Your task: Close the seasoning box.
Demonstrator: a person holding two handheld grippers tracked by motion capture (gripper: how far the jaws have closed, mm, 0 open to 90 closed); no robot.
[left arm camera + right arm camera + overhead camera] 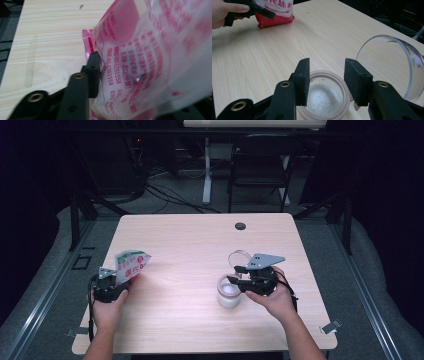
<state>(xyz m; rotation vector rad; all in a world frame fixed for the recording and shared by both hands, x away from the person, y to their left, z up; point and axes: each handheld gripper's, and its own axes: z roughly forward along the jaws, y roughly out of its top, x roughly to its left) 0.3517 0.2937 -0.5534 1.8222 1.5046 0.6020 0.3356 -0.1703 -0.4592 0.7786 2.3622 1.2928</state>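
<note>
Left gripper view: pouch (150,57) blurred, cropped.

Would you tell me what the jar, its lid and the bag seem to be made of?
Jar: clear glass or plastic, pinkish rim, white grains visible inside.
Lid: clear, glossy, likely plastic or glass; the table shows through.
Bag: thin, creased, shiny plastic film with red print.

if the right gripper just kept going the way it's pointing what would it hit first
Most likely the open jar of white granules: the right gripper points down at its pale rim, jaws open on either side of the mouth. The hinged clear lid stands off to one side, though depth is hard to judge.
</note>
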